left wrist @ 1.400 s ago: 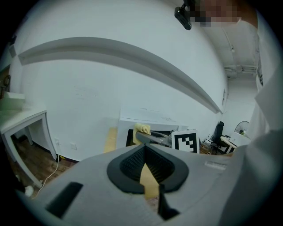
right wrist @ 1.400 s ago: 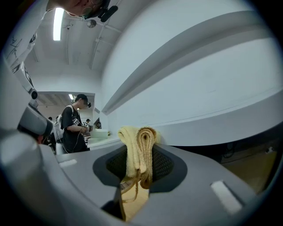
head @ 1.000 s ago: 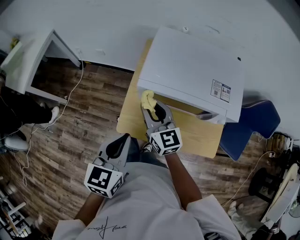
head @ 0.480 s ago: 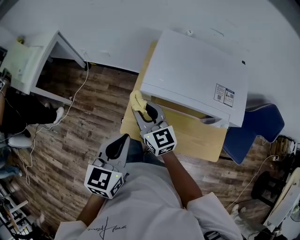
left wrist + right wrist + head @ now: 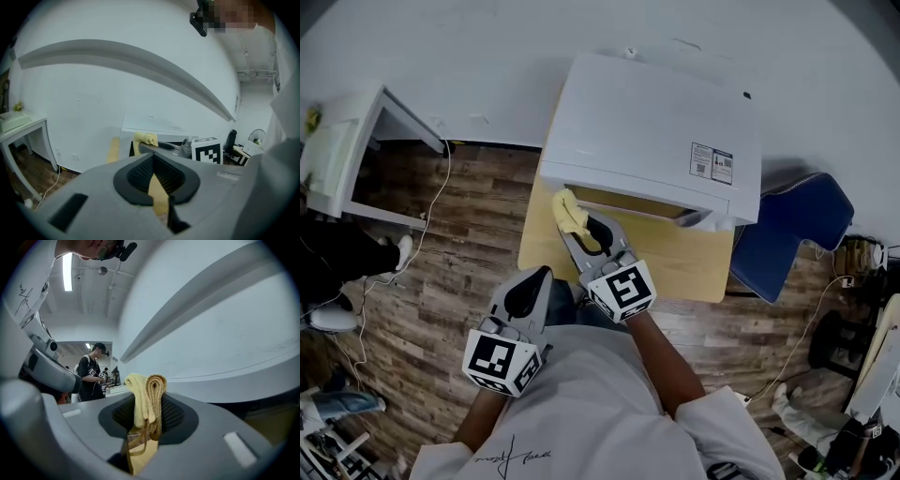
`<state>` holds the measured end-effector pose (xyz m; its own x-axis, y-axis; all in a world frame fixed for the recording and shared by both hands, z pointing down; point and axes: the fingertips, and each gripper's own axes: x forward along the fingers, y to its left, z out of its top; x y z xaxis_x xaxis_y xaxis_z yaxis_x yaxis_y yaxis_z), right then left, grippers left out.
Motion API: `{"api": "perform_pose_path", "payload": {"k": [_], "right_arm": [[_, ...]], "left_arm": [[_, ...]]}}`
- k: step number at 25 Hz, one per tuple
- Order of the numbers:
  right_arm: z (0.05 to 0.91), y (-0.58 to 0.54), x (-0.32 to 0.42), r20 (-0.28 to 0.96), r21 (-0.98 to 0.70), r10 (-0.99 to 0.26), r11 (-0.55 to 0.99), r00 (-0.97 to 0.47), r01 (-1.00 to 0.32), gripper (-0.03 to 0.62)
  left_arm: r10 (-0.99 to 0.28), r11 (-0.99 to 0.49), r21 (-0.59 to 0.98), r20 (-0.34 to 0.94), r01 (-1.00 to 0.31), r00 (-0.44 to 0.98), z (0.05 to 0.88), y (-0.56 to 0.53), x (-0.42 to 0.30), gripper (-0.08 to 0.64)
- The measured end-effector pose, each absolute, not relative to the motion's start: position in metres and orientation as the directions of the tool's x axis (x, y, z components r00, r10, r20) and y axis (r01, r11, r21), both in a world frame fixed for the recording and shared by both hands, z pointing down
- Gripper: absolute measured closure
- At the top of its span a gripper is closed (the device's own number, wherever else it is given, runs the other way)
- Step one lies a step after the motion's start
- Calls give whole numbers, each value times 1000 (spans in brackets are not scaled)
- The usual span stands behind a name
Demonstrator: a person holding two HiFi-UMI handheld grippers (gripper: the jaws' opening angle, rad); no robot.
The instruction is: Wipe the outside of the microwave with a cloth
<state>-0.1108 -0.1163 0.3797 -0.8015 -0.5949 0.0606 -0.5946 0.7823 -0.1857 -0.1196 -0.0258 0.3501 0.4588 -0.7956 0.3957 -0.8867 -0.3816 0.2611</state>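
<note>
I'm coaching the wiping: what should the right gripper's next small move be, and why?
Probably sweep the folded yellow cloth rightward along the white microwave's front. The right gripper is shut on the cloth at that front's left corner, so most of the face lies to its right. The left gripper hangs back, shut and empty.

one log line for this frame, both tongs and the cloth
right tongs: shut on cloth | cloth: at microwave front corner, contact unclear | left tongs: shut, empty, short of table
</note>
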Motion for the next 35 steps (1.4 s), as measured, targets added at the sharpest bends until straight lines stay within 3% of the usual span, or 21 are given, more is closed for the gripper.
{"api": "perform_pose_path", "payload": {"k": [20,35], "right_arm": [[401,-95,148,141,-139,-909,375,-393,-917,476],[453,-113,270,186,-143,-982,12,-39,-990,476]], "left_arm": [[-661,-586,262,394,-767,639,357,-10,-26,566],[-659,-592,220,421,-775,623,355,-3,-33,566]]}}
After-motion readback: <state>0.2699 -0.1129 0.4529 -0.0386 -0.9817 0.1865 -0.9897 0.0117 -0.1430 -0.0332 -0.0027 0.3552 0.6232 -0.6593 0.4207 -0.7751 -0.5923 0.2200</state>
